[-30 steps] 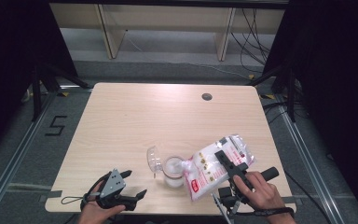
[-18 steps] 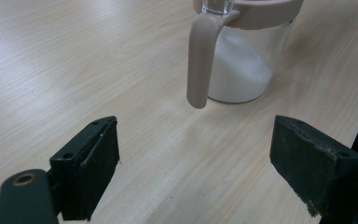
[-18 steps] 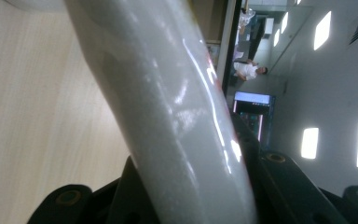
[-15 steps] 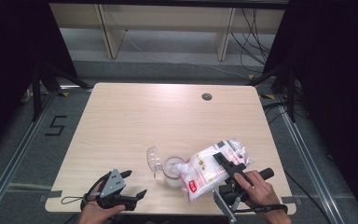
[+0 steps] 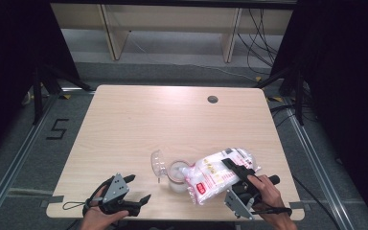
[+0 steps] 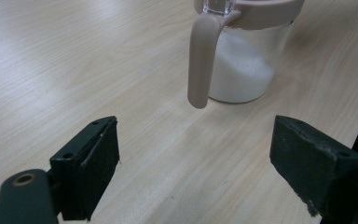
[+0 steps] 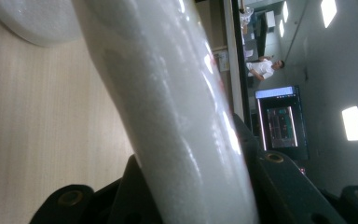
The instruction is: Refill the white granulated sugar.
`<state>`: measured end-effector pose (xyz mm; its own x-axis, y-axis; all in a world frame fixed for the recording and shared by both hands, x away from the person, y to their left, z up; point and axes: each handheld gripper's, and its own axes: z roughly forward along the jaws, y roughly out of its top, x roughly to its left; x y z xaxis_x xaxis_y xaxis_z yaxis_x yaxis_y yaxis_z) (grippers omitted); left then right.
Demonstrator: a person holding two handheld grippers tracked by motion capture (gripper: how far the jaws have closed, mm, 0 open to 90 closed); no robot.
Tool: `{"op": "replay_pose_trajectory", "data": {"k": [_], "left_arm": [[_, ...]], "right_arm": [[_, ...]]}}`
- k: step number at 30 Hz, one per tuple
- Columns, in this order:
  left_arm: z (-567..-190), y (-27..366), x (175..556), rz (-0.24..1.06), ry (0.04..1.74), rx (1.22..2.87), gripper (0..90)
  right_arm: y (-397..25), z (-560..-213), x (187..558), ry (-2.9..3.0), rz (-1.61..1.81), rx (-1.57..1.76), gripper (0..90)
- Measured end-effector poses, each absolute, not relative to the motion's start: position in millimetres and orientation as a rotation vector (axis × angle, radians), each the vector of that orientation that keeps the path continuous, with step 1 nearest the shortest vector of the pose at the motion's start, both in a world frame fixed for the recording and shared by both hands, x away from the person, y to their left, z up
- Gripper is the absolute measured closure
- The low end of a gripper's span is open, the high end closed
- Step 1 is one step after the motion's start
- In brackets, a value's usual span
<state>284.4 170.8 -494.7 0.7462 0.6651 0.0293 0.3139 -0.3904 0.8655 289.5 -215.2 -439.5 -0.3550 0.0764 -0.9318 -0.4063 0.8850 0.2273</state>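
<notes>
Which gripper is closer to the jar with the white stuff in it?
Right. The right gripper holds the bag tipped at the jar mouth. The left gripper sits open, apart, near the table edge.

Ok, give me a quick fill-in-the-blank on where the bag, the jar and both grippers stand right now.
1. The right gripper is shut on the ____ of white granules.
2. The bag is tipped toward the clear jar, whose hinged lid stands ____.
3. The left gripper rests at the table's near edge with its jaws ____.
4. The jar holds a ____ granular fill.

Missing words: bag; open; open; white
</notes>
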Motion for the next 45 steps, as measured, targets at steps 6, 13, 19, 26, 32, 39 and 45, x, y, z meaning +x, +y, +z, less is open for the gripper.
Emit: {"op": "replay_pose_trajectory", "data": {"k": [6,13,19,26,32,39,45], "left_arm": [[-495.1,170.6,283.9,0.463,0.753,1.989,15.5],[-494.6,170.9,284.2,0.470,0.744,1.995,15.4],[-495.0,170.2,284.0,0.461,0.749,1.991,15.5],[-495.7,169.3,282.9,0.448,0.773,1.983,15.4],[-495.7,169.0,282.8,0.449,0.771,1.985,15.5],[-495.4,169.5,283.5,0.459,0.762,1.995,15.5],[-495.5,169.7,283.6,0.457,0.759,1.991,15.5]], "right_arm": [[-210.6,-439.0,289.8,1.864,0.527,-0.290,72.4],[-208.9,-437.8,287.5,1.858,0.553,-0.287,72.6],[-213.3,-433.9,284.5,1.848,0.478,-0.253,72.6],[-209.8,-425.7,279.3,1.791,0.319,-0.348,72.6],[-198.8,-420.3,275.0,1.723,0.166,-0.476,72.7],[-197.8,-417.5,273.8,1.719,0.149,-0.460,72.7],[-199.9,-413.6,276.2,1.718,0.217,-0.466,72.7]]}}
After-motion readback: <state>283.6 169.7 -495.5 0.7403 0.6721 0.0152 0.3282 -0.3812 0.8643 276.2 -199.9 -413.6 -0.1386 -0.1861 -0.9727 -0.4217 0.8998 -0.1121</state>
